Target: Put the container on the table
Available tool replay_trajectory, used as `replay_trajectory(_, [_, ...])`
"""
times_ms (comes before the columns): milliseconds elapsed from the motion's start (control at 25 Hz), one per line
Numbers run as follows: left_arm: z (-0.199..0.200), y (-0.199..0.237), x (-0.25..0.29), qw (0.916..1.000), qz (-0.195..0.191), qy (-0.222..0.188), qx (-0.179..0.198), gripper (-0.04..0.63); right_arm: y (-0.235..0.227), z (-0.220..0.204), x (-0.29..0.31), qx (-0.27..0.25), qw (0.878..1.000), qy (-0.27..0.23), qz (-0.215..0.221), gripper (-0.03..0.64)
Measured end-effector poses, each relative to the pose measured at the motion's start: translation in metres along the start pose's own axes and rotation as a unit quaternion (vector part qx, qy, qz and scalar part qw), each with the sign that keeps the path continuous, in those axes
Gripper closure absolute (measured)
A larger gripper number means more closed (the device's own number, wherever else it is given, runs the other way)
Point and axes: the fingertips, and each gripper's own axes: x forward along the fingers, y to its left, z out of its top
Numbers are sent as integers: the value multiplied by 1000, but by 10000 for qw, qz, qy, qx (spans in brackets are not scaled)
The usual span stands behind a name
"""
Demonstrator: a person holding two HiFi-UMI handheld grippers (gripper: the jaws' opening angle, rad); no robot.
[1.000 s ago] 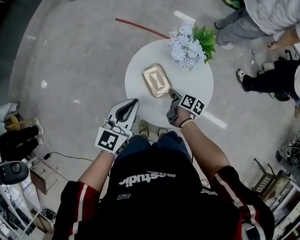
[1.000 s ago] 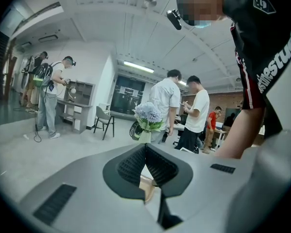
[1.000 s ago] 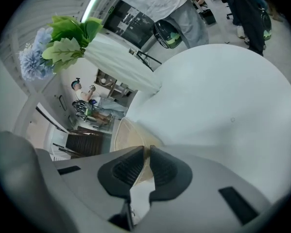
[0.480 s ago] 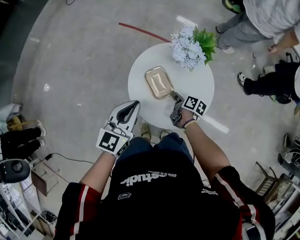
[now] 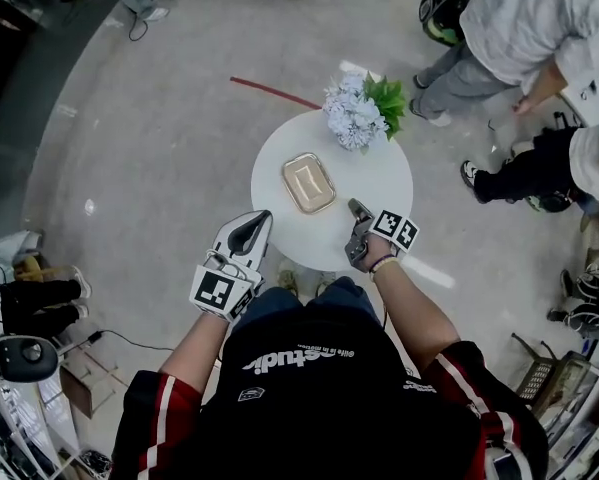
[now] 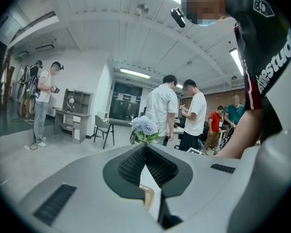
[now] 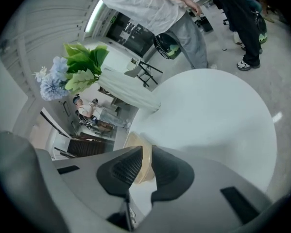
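Letting the container (image 5: 309,183) lie flat on the tabletop (image 5: 375,180) by the flowers (image 5: 354,118); holding the right hand-held gripper (image 5: 355,207) near it, jaws barely parted and empty, likely avoiding a nudge; parking the left hand-held gripper (image 5: 261,216) at the edge, closed on nothing

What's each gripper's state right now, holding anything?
Left gripper: jaws shut, holding nothing.
Right gripper: jaws slightly apart, holding nothing; the container sits on the table, clear of it.
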Motion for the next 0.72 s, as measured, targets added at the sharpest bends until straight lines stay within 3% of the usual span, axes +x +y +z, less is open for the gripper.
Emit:
replay_trajectory(440, [60, -22, -18, 9985, -278, -397, 273, 572, 73, 36, -87, -840, 9920, -766, 554, 586])
replay_trajectory(720, [94, -36, -24, 9969, -490, -544, 299, 572, 148, 37, -145, -2085, 9650, -1228, 1010, 600])
